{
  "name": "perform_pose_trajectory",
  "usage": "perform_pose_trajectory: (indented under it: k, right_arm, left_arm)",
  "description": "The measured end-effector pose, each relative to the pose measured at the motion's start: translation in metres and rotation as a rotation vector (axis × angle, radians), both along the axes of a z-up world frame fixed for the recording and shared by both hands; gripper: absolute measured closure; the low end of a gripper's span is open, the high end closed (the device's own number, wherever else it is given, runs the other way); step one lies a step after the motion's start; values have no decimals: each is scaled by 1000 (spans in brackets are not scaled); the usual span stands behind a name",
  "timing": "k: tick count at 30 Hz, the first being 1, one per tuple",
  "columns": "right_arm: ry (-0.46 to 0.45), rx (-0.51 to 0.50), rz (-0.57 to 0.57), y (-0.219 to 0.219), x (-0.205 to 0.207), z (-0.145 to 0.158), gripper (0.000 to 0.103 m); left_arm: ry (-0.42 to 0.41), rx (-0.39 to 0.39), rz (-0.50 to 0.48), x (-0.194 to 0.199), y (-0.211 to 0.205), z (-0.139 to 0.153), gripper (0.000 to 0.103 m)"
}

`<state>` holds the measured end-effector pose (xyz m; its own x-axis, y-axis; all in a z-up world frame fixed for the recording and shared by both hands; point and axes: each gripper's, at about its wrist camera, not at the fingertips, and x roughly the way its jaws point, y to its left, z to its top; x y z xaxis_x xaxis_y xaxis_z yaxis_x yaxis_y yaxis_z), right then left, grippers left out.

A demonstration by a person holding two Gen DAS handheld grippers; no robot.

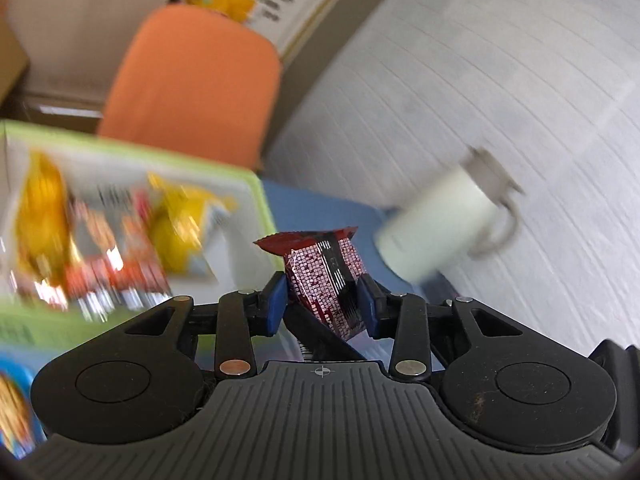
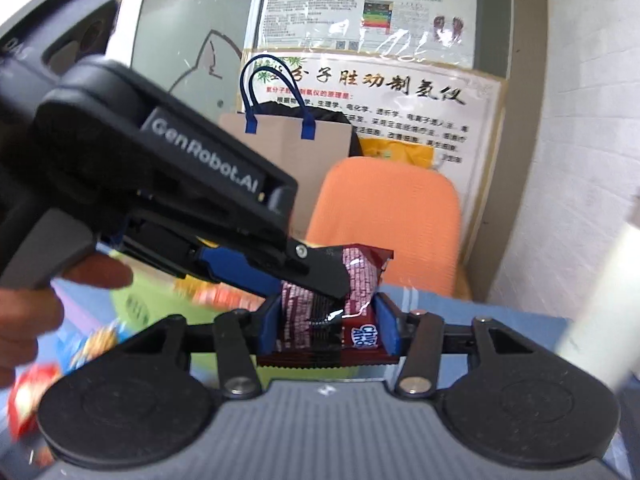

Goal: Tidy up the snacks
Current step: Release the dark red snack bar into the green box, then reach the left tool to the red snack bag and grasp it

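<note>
Both grippers pinch the same dark red snack packet [image 2: 362, 280], and that shared hold explains the odd crowding in the right wrist view. Nearest the lens there, the right gripper [image 2: 328, 324] has its blue pads pressed on the packet's lower part, close to the sealed bottom edge, while the left gripper [image 2: 316, 276] reaches in from ten o'clock and clamps the packet higher up. A hand [image 2: 44, 292] works that tool's trigger at nine o'clock.

In the left wrist view the left gripper [image 1: 323, 300] closes on the packet's [image 1: 324, 276] middle, crimped top pointing to twelve o'clock (the packet stands nearly upright between the pads). My guess is that two grips steady a slippery foil wrapper in the air.

A green-rimmed tray [image 1: 256, 200] of mixed snacks lies at nine to ten o'clock of the packet, blurred; it looks the likely destination. A white mug [image 1: 440, 224] sits at two o'clock on the blue table [image 1: 320, 212], near enough to be knocked. An orange chair [image 1: 192, 84] stands beyond.
</note>
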<state>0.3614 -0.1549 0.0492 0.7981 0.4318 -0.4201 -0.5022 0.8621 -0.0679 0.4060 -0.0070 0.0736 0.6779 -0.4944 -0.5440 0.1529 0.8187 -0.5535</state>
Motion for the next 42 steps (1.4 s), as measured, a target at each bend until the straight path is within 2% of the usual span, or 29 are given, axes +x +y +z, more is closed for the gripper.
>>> perform_pose_trajectory:
  k: [2,4,6,8,10,11,14,16,19,22,27,30,34,39,42]
  right_arm:
    - [29,23,15,6,23,-8,49]
    - [60,61,20,9,41,-19,44]
    - [68,117,12,4,41,-23,36]
    - [51,171,-4,-5,34,-24,29]
    - [16,209,-32,-17,24,-24,8]
    - [-7,231,-42,-23,20,-23,3]
    - [-13,288,-67,-36,16,-24,1]
    - [23,310,-72,-41,18,-26,0]
    - [69,272,-83,-38,16,-25,0]
    - [84,252,-61,-39,-5,-21,0]
    - [130,265,14,-39,-72,-29,0]
    - [186,232,57,-25,-121,-45,0]
    - [202,75,6,12,-165,-69,0]
    - [177,-84,-48,44,-182,-87,0]
    - [197,-92,-69,38,-181,-88,0]
  left_arm:
    - [18,23,17,21,11,-7,84]
    - [46,22,21,42,18,-18,83]
    - [66,8,31,55,24,-26,71]
    - [32,-16,44,54,29,-27,54]
    - [-13,-19,61,47,31,-23,46]
    - [-32,-19,68,43,32,-20,41]
    - [-69,-9,77,28,33,-13,33]
    - [-80,12,74,16,33,-10,31]
    - [-87,48,79,-11,38,-10,26]
    - [-90,87,91,-44,53,-10,26]
    - [-91,184,120,-111,74,-22,24]
    - [-50,171,93,-146,82,-40,25]
    - [13,142,116,-176,90,-63,28]
    - [25,108,232,-205,118,-66,28]
    - [22,129,286,-217,136,-65,27]
